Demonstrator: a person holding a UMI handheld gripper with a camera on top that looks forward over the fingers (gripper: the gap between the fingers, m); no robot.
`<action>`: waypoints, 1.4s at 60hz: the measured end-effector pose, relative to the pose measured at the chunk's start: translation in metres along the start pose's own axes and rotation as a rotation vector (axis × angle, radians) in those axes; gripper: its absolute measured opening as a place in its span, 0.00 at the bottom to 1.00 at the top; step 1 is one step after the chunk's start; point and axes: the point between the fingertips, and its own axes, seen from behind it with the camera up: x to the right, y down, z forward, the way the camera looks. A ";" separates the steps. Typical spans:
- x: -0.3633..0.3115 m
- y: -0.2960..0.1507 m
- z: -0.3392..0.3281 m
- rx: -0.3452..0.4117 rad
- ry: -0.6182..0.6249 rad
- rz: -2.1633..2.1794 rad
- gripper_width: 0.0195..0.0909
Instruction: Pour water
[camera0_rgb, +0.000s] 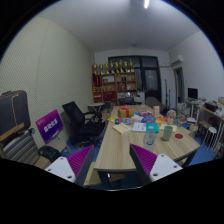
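Tool (112, 165) open above table (118, 148) (cups (150, 127) upright)

White fingers (62, 168), magenta pads (80, 160)

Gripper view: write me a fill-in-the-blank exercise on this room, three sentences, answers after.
1. The hand-held gripper hangs over the near end of a long wooden ____, holding nothing.
2. Its fingers stand ____, with bare tabletop showing between the pads.
3. The cups and bottles stand ____ the fingers, farther along the tabletop, not between them.

Missing words: table; open; beyond
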 end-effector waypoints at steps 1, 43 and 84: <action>0.001 -0.001 -0.001 -0.001 0.001 0.000 0.84; 0.153 0.051 0.105 0.050 0.198 -0.050 0.85; 0.235 0.097 0.319 0.072 0.167 -0.127 0.49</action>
